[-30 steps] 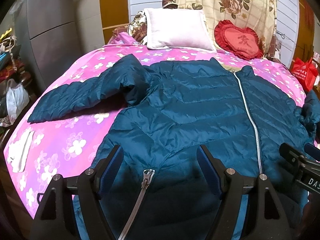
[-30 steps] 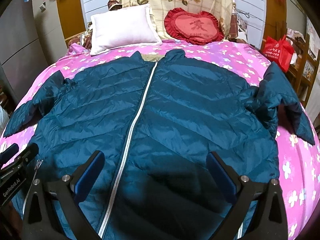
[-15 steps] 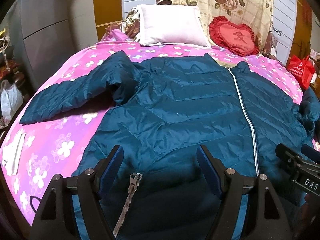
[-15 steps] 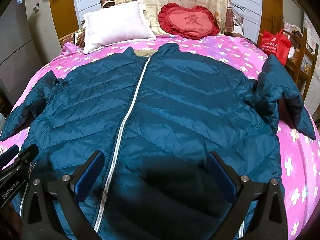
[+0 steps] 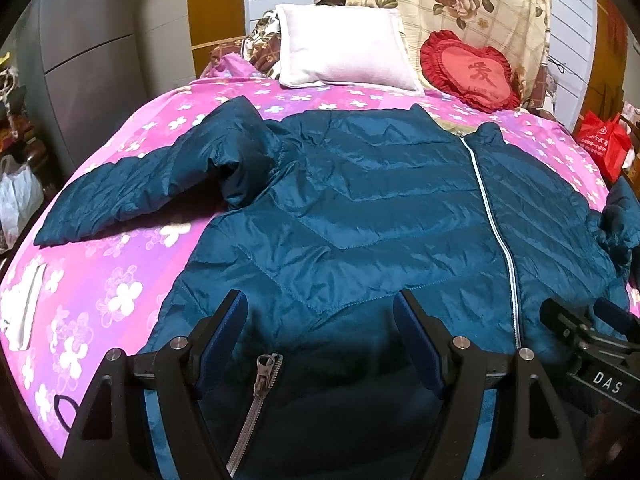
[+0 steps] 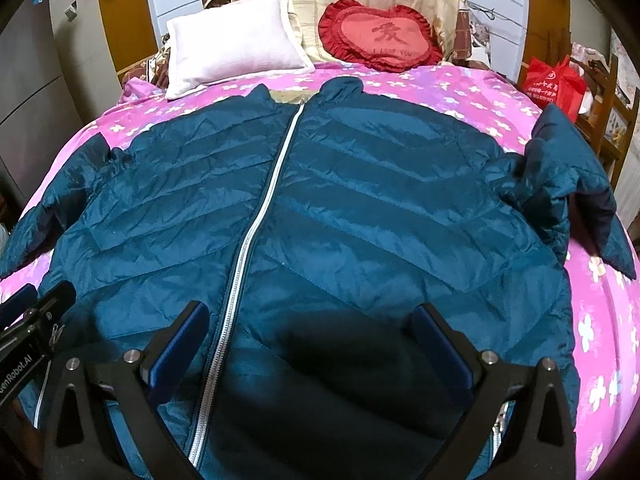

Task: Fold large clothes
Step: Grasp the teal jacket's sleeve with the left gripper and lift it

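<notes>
A teal quilted jacket [image 5: 360, 216] [image 6: 340, 208] lies zipped and face up across the pink flowered bed [image 5: 120, 264] [image 6: 600, 320], collar toward the pillows. Its white zipper [image 6: 256, 240] runs down the middle. One sleeve [image 5: 152, 192] stretches out to the left; the other sleeve [image 6: 568, 184] is bunched at the right. My left gripper [image 5: 320, 320] hovers open over the hem's left part, near a pocket zipper pull [image 5: 264, 376]. My right gripper [image 6: 312, 332] hovers open over the hem's right half, nothing between its fingers.
A white pillow [image 5: 344, 52] and a red heart cushion [image 5: 472, 72] lean at the head of the bed. A red bag [image 6: 556, 80] sits by wooden furniture on the right. Grey cabinets [image 5: 80, 40] and a white bag [image 5: 16, 200] stand at the left.
Both views have crept slightly; the jacket's hem and pocket zipper pull sit a little lower between the left fingers. Both grippers stay open and the jacket lies as before.
</notes>
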A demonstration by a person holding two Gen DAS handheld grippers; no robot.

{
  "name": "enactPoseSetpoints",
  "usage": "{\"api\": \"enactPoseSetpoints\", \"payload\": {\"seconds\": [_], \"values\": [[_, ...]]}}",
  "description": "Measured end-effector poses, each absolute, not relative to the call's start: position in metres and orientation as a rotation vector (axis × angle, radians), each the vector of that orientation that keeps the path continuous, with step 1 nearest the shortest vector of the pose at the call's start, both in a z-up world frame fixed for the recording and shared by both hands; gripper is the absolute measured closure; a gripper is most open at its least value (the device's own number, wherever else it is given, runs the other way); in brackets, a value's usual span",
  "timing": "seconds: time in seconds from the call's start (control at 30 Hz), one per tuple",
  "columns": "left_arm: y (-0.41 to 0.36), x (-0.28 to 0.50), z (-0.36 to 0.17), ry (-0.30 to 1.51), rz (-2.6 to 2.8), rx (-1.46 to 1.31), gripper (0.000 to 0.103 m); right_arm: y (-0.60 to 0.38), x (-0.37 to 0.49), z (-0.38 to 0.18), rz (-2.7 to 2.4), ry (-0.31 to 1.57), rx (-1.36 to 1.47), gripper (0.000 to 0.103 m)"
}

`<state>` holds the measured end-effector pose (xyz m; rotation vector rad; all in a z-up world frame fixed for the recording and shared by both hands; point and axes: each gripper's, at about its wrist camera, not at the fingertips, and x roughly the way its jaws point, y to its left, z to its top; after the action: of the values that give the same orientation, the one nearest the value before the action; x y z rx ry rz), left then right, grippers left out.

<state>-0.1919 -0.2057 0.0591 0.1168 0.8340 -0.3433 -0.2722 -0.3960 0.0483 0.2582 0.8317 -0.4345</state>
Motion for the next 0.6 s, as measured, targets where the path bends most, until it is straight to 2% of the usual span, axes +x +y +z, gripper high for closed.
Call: {"api": "enactPoseSetpoints", "payload": {"seconds": [0.33, 0.6], "values": [[-0.183, -0.176, 0.063, 0.855, -0.316, 0.089, 0.046, -0.390, -0.267, 0.044, -0.415, 0.847, 0.260, 0.000], [-0.089, -0.125, 0.086, 0.865, -0.165, -0.083, 0.046, -0.389, -0.267, 0.047, -0.394, 0.844, 0.261, 0.000]]}}
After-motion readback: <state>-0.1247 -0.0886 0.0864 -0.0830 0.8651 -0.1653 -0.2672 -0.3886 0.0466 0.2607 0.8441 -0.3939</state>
